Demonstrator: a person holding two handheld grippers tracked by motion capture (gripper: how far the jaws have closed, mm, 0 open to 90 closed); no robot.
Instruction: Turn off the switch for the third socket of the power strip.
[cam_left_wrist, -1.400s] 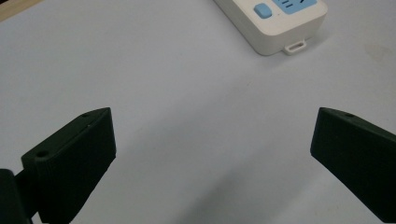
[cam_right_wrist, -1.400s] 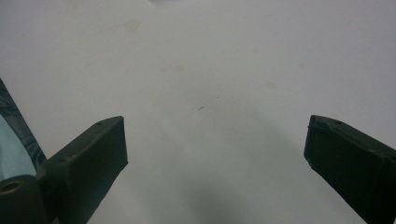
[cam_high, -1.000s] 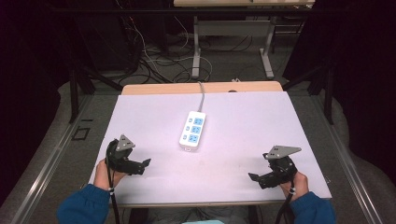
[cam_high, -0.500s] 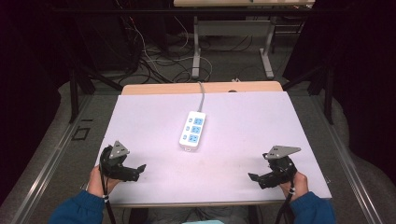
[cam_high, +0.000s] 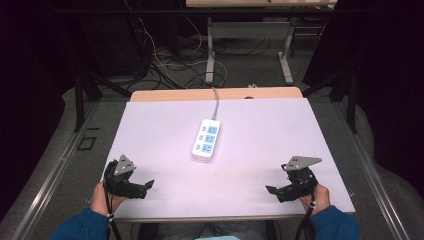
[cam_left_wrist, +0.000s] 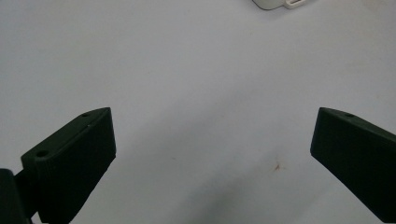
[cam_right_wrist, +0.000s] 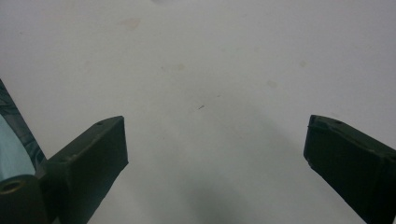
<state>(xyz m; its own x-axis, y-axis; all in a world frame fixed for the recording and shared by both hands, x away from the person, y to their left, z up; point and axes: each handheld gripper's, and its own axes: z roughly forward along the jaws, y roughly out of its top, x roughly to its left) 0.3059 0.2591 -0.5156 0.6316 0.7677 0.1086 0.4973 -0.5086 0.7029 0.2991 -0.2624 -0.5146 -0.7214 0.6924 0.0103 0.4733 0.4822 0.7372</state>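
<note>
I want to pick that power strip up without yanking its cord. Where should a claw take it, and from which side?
Grip the power strip across its narrow width near the middle, jaws on the long sides, coming from above. Its cord leaves the far end, so stay off that end.

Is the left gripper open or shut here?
Open. The left gripper shows its two black tongs set wide apart, with bare white table between them and nothing held.

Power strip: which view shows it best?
The high view. The whole power strip lies mid-table there, white with blue sockets, its cord running off the far edge. The left gripper view catches just a white corner of it at the top edge, beyond the open jaws. The right gripper view looks at bare table.
</note>
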